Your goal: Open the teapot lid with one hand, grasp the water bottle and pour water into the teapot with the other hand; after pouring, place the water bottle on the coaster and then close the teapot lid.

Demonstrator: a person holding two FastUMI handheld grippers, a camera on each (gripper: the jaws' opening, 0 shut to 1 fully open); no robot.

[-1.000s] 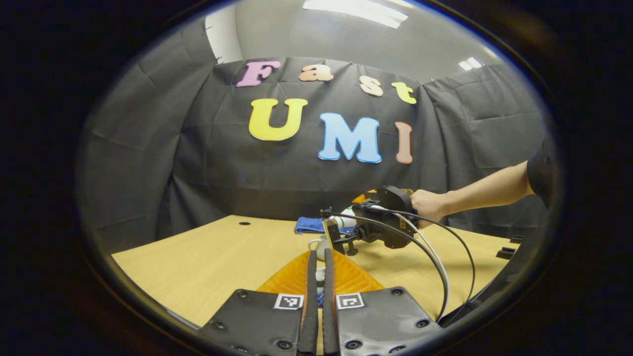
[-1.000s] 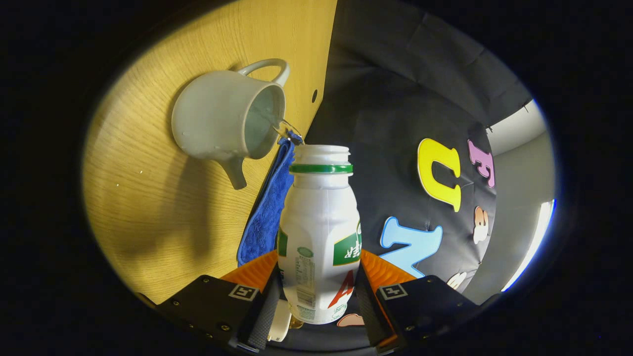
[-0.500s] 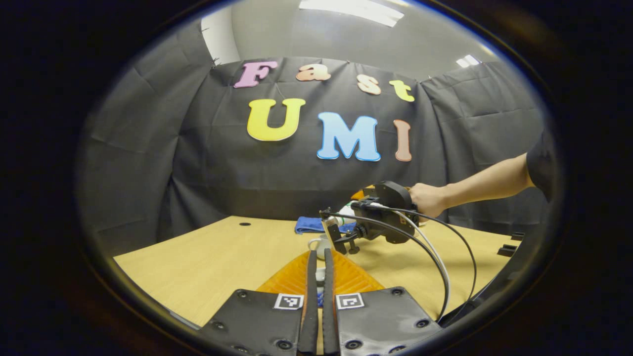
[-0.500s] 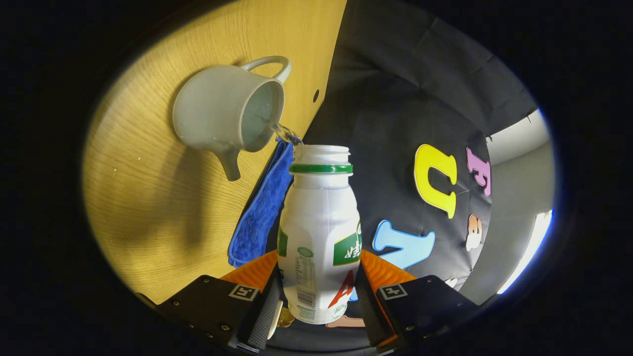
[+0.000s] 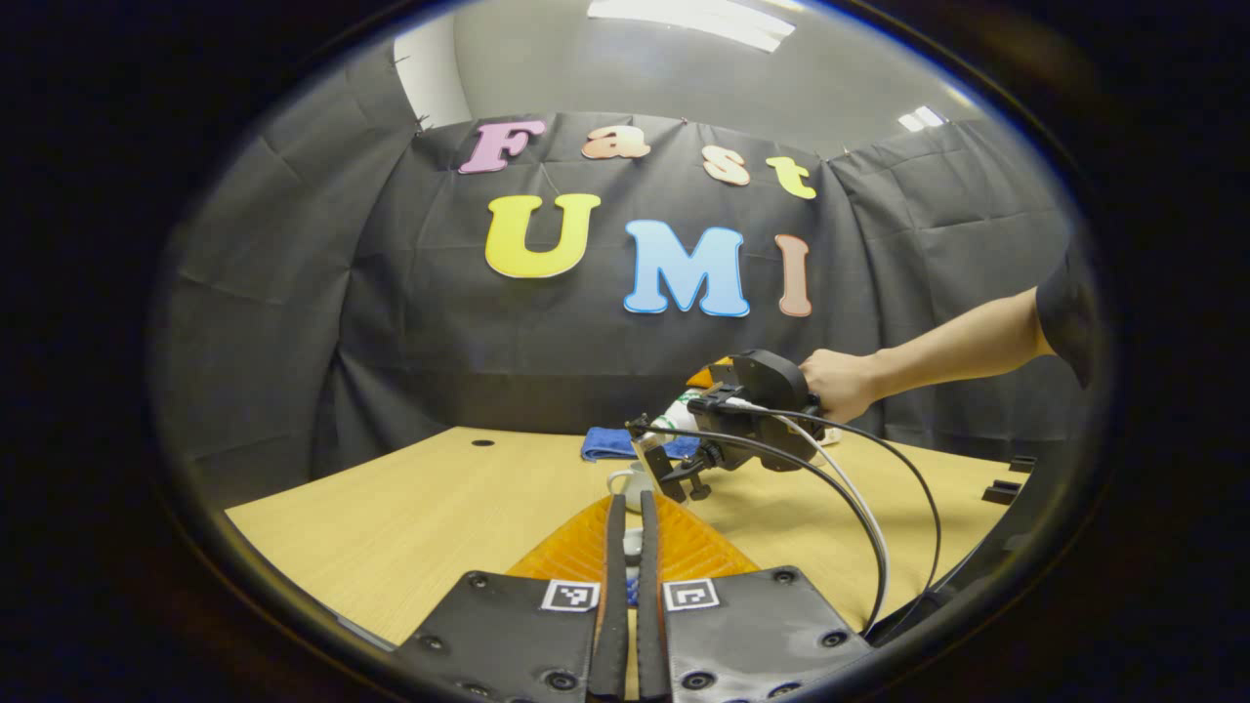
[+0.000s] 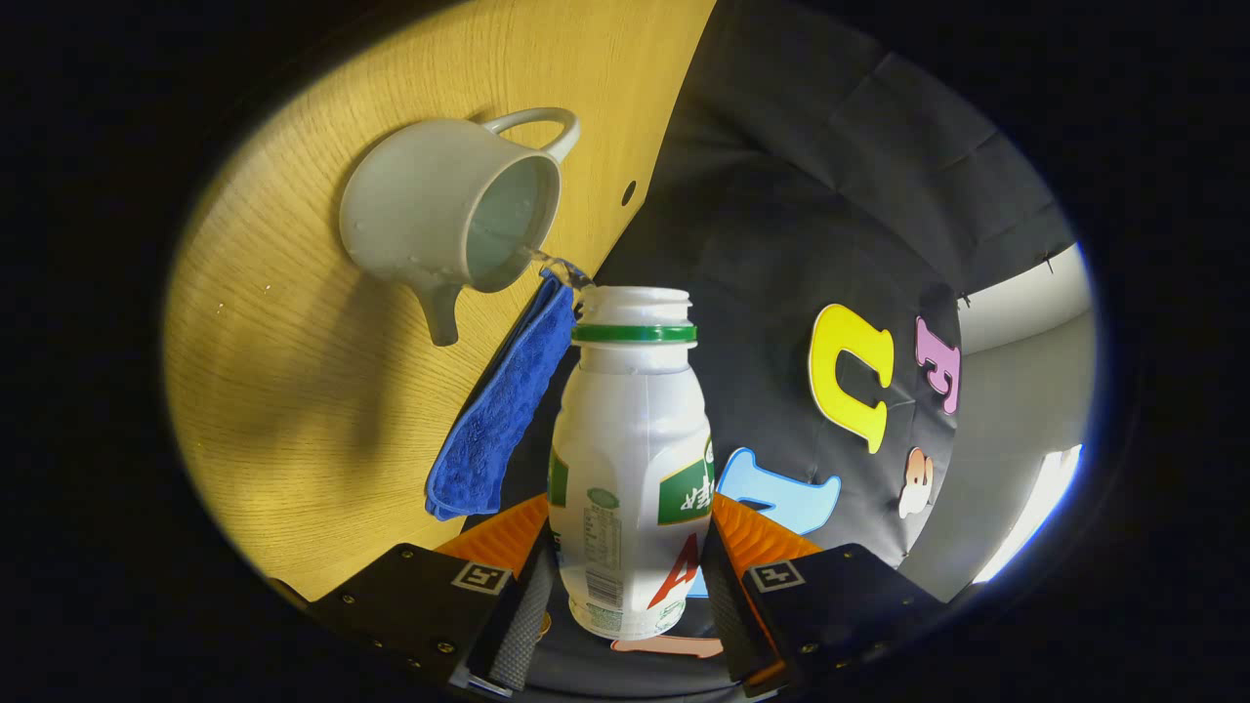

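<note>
The water bottle [image 6: 630,459] is gripped between the jaws of the right gripper [image 6: 625,610] and tipped on its side, a thin stream being passed from its mouth into the open teapot [image 6: 449,220], which stands on the tabletop [image 6: 293,410] beside a blue cloth [image 6: 498,415]. The jaws of the left gripper [image 5: 628,576] are seen nearly closed, with something small and pale between them; whether that is the lid cannot be told. The stream is landing just inside the near rim, so a slight drift of the bottle could likely send water onto the cloth and tabletop. A slackened grip could let the bottle slip.
</note>
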